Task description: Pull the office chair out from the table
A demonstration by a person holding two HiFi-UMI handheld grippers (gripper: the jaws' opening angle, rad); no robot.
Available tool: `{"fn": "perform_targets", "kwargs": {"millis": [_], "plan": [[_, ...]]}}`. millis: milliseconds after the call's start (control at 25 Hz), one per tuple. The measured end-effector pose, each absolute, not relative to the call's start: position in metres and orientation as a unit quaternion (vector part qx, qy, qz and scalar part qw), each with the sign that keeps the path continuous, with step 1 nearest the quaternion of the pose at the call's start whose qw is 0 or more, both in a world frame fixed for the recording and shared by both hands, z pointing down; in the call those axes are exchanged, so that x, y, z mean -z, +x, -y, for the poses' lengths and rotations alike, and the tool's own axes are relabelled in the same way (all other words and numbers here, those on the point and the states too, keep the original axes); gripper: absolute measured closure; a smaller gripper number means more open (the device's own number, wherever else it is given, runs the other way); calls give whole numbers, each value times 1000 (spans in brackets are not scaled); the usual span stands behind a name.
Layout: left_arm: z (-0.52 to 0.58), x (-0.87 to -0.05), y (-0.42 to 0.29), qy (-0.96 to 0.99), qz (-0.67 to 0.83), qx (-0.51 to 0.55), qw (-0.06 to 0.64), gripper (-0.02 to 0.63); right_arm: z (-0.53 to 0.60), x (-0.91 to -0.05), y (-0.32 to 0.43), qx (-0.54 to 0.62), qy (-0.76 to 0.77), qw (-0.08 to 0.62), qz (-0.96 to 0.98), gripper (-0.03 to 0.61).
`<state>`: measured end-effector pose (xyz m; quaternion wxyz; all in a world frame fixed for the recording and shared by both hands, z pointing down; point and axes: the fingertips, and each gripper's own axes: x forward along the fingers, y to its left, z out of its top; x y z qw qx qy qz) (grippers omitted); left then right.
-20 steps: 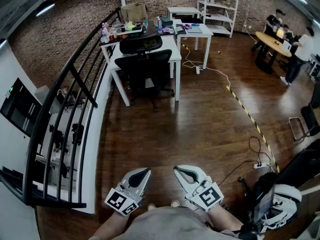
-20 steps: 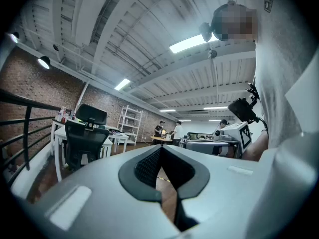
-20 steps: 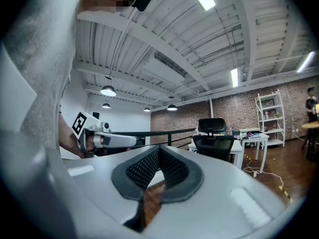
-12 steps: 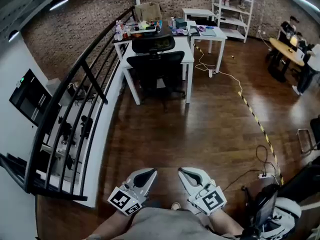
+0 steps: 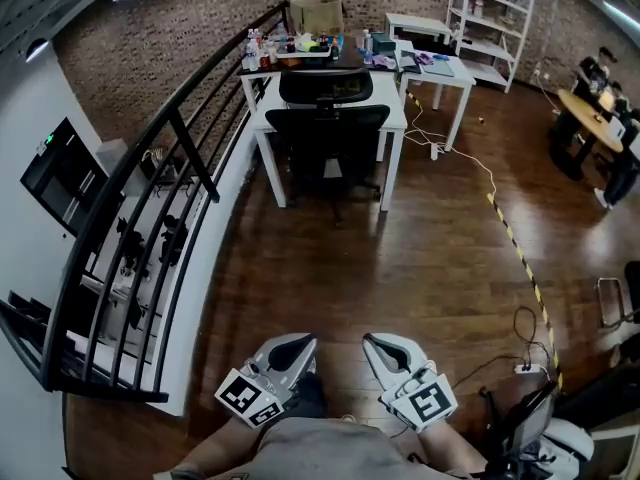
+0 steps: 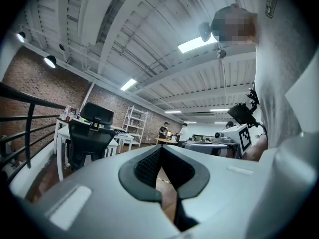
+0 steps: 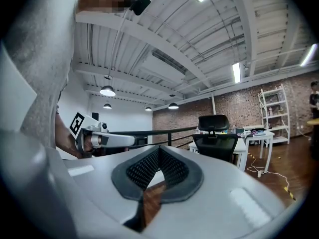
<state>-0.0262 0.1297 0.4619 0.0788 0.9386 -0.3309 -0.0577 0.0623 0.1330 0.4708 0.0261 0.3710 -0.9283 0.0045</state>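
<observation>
Black railing [image 5: 150, 198] curves at left; white shelving [image 5: 490, 13] stands by brick wall [image 5: 180, 38].

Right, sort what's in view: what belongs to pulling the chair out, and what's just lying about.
Job: office chair, pushed in at the white table; left gripper and right gripper, both shut and empty.
Lying about: cardboard box, shelving unit, desk clutter, striped floor tape.

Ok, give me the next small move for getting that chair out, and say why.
Probably step forward across the wood floor toward the office chair. It sits tucked under the white table, well out of reach, while the left tool and right tool are shut and empty, close to the body.
</observation>
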Motion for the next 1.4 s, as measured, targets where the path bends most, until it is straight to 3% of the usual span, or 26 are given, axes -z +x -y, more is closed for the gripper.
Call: {"fn": "perform_targets", "kwargs": {"millis": [840, 1400], "plan": [[148, -428, -112, 958, 265, 80, 73, 614, 135, -436, -10, 4, 470, 28, 882, 578], [287, -437, -108, 942, 319, 70, 76, 614, 288, -440, 7, 8, 436, 18, 900, 578]]}}
